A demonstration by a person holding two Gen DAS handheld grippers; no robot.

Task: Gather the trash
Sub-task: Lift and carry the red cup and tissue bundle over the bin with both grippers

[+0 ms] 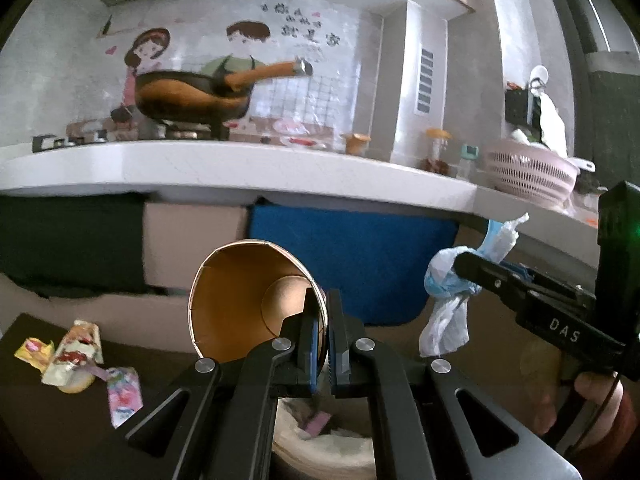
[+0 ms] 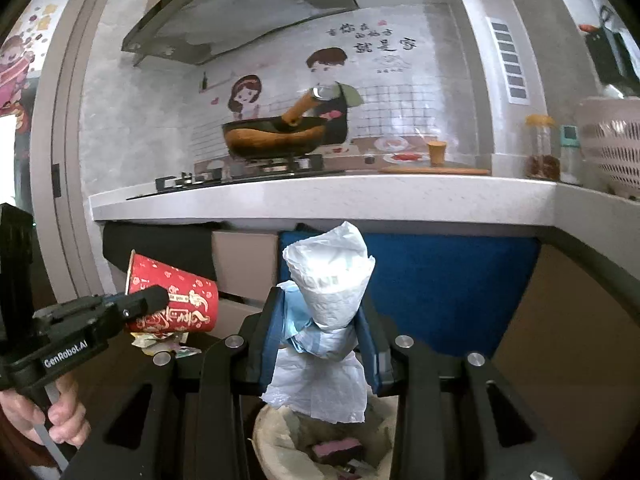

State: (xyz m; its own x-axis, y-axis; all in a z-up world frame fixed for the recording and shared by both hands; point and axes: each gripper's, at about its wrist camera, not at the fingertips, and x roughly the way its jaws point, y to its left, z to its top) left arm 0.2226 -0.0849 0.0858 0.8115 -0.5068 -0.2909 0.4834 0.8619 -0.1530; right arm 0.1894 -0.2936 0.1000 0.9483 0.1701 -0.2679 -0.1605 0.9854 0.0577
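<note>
In the left wrist view, the left tongs [image 1: 322, 320] sit at lower centre, clamped together on the rim of a paper cup [image 1: 248, 304], one pad inside the wall and one outside. The cup lies tipped on its side with its brown inside facing the camera. In the right wrist view that same cup [image 2: 176, 300] shows at middle left as red with gold printing, pinched by the black tongs [image 2: 154, 298] that a hand [image 2: 44, 416] grips at the lower left edge. The right tongs [image 2: 316, 332] stand at lower centre of their own view, closed on a crumpled wad of white and pale blue tissue [image 2: 328, 308], which rises above the pads and hangs down below them. The left wrist view shows that wad [image 1: 448, 292] at middle right, held by the right tongs [image 1: 470, 264]. Directly below both tools, at the bottom edge, is a bin lined with a pale bag [image 2: 276, 432], with a dark reddish block [image 2: 336, 448] inside it. At the lower left of the left view, several colourful wrappers [image 1: 80, 356] lie on a dark surface [image 1: 40, 420]. Across the middle of both views runs a white counter [image 2: 320, 196], carrying a frying pan [image 2: 276, 136] on a hob and a pink colander [image 1: 528, 168] at right.
</note>
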